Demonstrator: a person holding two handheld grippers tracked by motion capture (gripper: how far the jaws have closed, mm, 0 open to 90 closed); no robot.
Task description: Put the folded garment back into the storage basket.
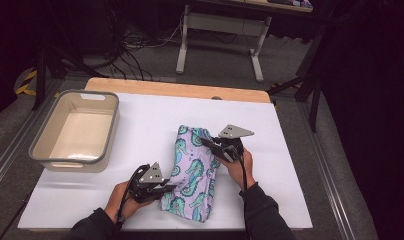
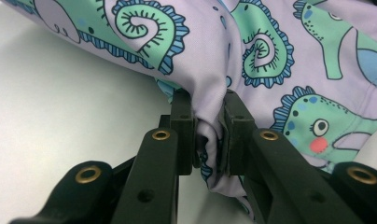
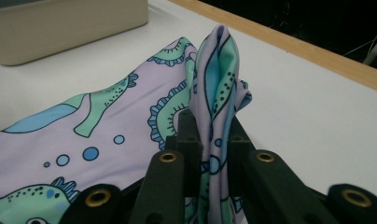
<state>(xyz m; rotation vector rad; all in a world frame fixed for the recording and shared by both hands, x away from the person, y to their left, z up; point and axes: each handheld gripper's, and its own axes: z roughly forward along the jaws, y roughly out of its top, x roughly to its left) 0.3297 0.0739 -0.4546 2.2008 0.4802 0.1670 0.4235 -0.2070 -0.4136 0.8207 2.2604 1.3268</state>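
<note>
The seahorse-print cloth (image 1: 192, 172) lay on the white surface (image 1: 140, 125) to the right of the beige bin (image 1: 75, 131), well apart from it. The left gripper (image 1: 165, 187) pinched a fold at the cloth's near left edge, and the right gripper (image 1: 210, 144) clamped a bunched ridge at its far right edge. Both bites looked narrow, so the slick fabric could probably slip free if the hands pulled apart unevenly, or the fold could collapse crooked.
</note>
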